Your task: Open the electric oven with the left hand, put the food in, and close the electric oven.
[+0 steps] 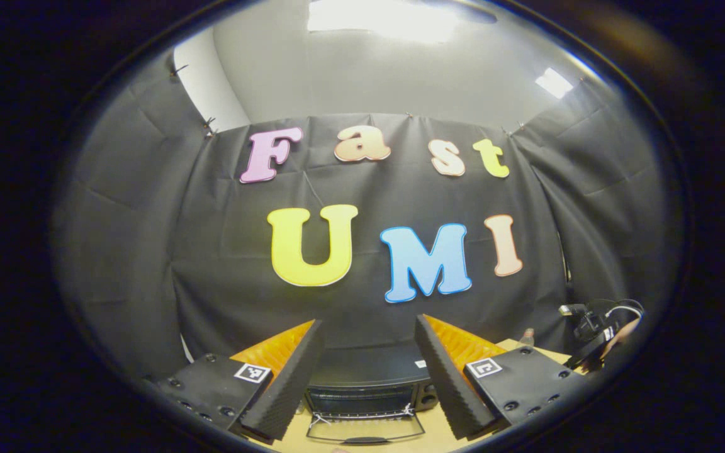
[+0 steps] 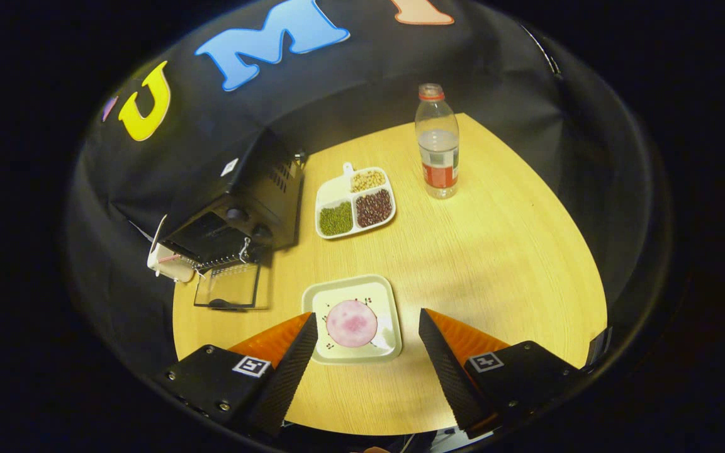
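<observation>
Left gripper [image 1: 369, 371] spread wide, holding nothing, facing electric oven [image 1: 369, 387], glass door [image 1: 365, 429] dropped open onto counter [image 1: 350, 440]. Right gripper [image 2: 369, 355] likewise spread, above square plate [image 2: 387, 302] bearing pink round food [image 2: 352, 323]; bean tray [image 2: 355, 202] and water bottle [image 2: 438, 145] beyond.

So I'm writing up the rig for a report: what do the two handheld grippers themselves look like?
Both match. The left gripper and right gripper each have two wedge-shaped fingers with ribbed inner faces, set on black blocks fastened with screws. Each block carries a small square black-and-white marker.
</observation>
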The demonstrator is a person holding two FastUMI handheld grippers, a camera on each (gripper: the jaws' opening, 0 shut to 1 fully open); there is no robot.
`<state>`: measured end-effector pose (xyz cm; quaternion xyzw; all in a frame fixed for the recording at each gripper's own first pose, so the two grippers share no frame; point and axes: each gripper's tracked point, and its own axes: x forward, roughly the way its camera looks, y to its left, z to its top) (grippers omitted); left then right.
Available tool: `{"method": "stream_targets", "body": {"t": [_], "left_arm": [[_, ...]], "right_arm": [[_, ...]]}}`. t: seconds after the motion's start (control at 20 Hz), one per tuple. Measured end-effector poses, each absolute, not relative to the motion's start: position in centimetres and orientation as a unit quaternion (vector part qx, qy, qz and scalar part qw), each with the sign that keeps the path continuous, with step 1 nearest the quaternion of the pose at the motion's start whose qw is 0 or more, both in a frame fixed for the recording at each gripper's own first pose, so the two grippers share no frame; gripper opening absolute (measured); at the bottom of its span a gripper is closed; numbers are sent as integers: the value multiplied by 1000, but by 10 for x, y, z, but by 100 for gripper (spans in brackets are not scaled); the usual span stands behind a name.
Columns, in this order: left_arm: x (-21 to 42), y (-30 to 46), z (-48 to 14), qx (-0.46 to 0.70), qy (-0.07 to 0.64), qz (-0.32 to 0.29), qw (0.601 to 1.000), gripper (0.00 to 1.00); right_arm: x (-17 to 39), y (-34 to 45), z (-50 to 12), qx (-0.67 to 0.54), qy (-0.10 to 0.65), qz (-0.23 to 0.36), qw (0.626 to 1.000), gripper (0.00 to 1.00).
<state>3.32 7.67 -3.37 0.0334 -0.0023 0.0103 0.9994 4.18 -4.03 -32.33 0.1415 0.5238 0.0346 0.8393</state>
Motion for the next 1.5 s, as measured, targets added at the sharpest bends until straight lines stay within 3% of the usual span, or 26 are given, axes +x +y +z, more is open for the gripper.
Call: {"method": "stream_targets", "body": {"t": [0.2,0.45,0.7,0.95,1.05,1.15,1.3,1.35,1.4,1.5], "left_arm": [[24,88,-65,25,37,19,999,100],[13,115,-86,19,66,49,996,100],[5,136,-97,-1,87,77,993,97],[5,145,-105,-14,99,89,991,100],[3,143,-106,-14,101,87,991,100],[5,137,-107,-16,102,83,991,100],[7,132,-105,-18,101,76,992,100],[10,122,-102,-18,99,74,992,100],[11,116,-98,-17,96,72,993,100],[13,108,-95,-11,93,71,993,100]], "right_arm": [[51,-44,-363,137,573,28,808,98],[61,-58,-406,49,613,16,789,98],[59,-60,-430,-9,638,12,770,98],[59,-58,-443,-34,650,15,759,99],[58,-55,-445,-26,653,25,756,95],[59,-50,-440,-28,656,43,753,86],[53,-47,-442,-8,669,50,742,21],[68,-52,-438,-7,663,49,747,22],[56,-54,-412,-5,670,54,740,0],[55,-55,-445,24,666,69,743,0]]}}
